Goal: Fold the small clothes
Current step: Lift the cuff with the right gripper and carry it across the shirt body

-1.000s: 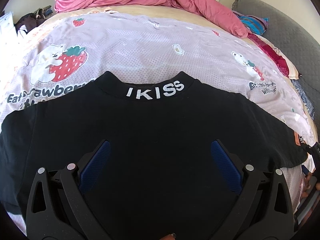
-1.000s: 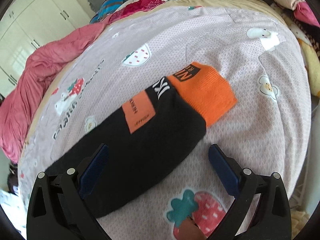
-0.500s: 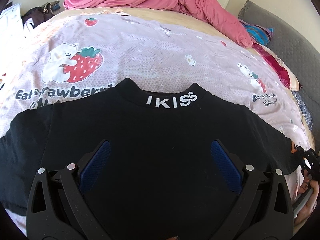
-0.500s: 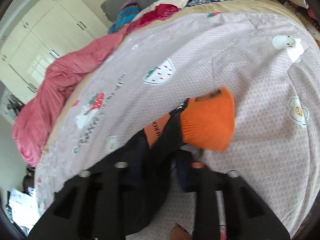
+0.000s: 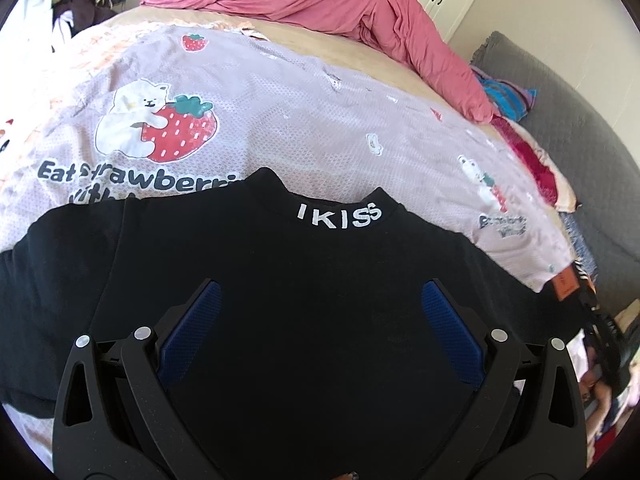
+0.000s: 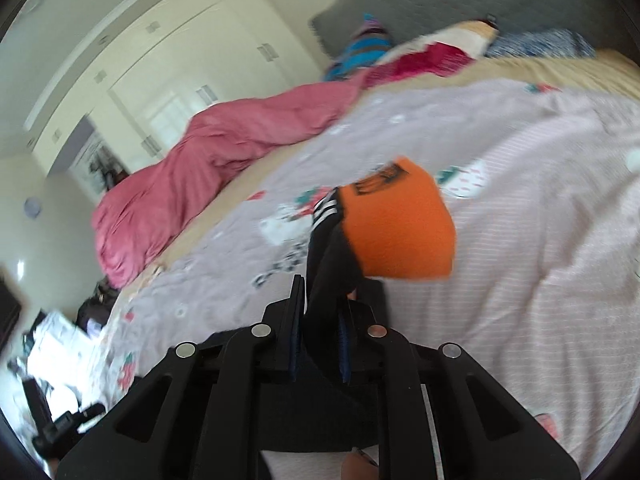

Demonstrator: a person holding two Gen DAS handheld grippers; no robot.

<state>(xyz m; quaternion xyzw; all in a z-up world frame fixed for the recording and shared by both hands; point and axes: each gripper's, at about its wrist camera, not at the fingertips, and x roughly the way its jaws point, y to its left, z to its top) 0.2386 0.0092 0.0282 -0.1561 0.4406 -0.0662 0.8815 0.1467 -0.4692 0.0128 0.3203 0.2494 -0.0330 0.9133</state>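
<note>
Black top on the bed, one sleeve pinched by the right gripper.

Left view: the black top [image 5: 312,280] lies flat across the lower half of the frame on the bedspread [image 5: 280,120], its collar lettered "IKISS" at centre; the left gripper [image 5: 320,320] hangs over the body of the top, jaws spread wide and grasping nothing. Right view: the right gripper [image 6: 320,316], lower centre, has just been closing and is clenched on the black sleeve [image 6: 328,264], whose orange cuff [image 6: 400,228] stands above the fingers at mid-frame, raised off the bedspread. A pink duvet [image 5: 320,4] is bunched at the top of the left view, well apart from the top.
</note>
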